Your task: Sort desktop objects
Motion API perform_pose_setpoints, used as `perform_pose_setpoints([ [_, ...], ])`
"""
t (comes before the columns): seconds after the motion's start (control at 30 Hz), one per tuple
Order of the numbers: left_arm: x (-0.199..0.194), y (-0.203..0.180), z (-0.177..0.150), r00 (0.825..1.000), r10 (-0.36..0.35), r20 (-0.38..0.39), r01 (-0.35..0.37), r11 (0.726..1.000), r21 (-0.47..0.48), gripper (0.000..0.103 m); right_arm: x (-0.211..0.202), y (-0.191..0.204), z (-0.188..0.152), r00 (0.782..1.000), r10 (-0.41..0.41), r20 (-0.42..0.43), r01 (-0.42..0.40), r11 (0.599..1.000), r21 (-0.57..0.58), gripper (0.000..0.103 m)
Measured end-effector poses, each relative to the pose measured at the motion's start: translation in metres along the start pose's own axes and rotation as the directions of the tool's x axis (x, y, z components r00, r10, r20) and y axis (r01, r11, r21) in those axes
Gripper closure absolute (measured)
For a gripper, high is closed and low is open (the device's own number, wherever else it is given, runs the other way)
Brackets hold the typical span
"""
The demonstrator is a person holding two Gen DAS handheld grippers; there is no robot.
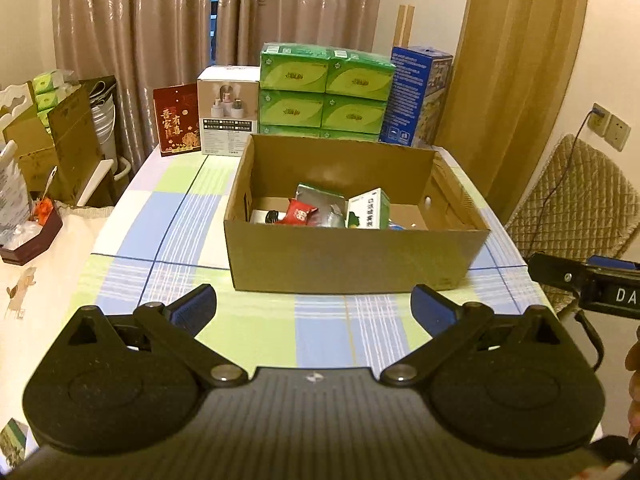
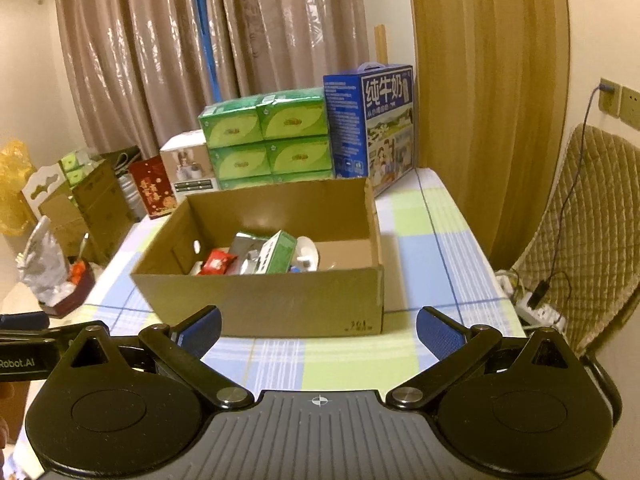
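Note:
An open cardboard box (image 1: 352,264) (image 2: 264,300) stands on the checked tablecloth ahead of both grippers. Inside lie a red packet (image 1: 299,213) (image 2: 216,262), a green and white carton (image 1: 368,210) (image 2: 280,256), a silvery pouch (image 1: 320,196) (image 2: 250,246) and a white object (image 2: 307,256). My left gripper (image 1: 314,306) is open and holds nothing, just short of the box's near wall. My right gripper (image 2: 318,330) is open too, empty, near the same wall. Part of the right gripper (image 1: 588,284) shows in the left wrist view, and part of the left gripper (image 2: 24,344) in the right wrist view.
Behind the box stand stacked green tissue packs (image 1: 324,92) (image 2: 268,136), a blue milk carton (image 1: 418,98) (image 2: 370,124), a white product box (image 1: 228,108) and a red card (image 1: 177,120). A chair (image 1: 572,196) (image 2: 580,232) stands right, clutter (image 1: 40,184) left.

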State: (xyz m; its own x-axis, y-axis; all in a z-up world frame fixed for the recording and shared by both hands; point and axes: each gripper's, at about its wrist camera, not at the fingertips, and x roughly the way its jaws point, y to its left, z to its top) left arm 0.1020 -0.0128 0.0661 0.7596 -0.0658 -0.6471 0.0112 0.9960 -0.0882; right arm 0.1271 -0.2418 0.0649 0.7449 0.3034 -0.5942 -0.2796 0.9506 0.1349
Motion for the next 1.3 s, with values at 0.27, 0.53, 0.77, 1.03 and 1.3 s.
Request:
perform_pose_setpoints([
  [0.27,-0.05,-0.013,-0.014,0.999,-0.003,0.036,0.003,1.0,-0.004,0.001,-0.046,0.0,-0.017,1.0,0.01,0.013,-0.01,1.0,0.002,0.002],
  [0.53,-0.086,-0.02,-0.028,0.998,-0.007,0.056,0.008,1.0,-0.023,0.001,-0.079,-0.005,-0.034,1.0,0.004,0.013,-0.004,1.0,0.009,0.002],
  [0.77,-0.098,-0.025,-0.036,0.999,0.002,0.052,-0.002,1.0,-0.004,0.001,-0.091,0.0,-0.043,1.0,0.023,0.004,-0.023,1.0,0.013,0.002],
  [1.03,-0.106,-0.026,-0.038,0.998,0.0,0.069,0.0,1.0,-0.013,0.001,-0.096,0.008,-0.045,0.999,0.049,0.013,-0.05,0.999,0.002,0.002],
  [1.3,-0.108,-0.027,-0.04,0.997,0.021,0.068,-0.02,1.0,-0.014,0.001,-0.095,0.011,-0.048,0.998,0.058,0.012,-0.058,0.998,0.0,0.002],
])
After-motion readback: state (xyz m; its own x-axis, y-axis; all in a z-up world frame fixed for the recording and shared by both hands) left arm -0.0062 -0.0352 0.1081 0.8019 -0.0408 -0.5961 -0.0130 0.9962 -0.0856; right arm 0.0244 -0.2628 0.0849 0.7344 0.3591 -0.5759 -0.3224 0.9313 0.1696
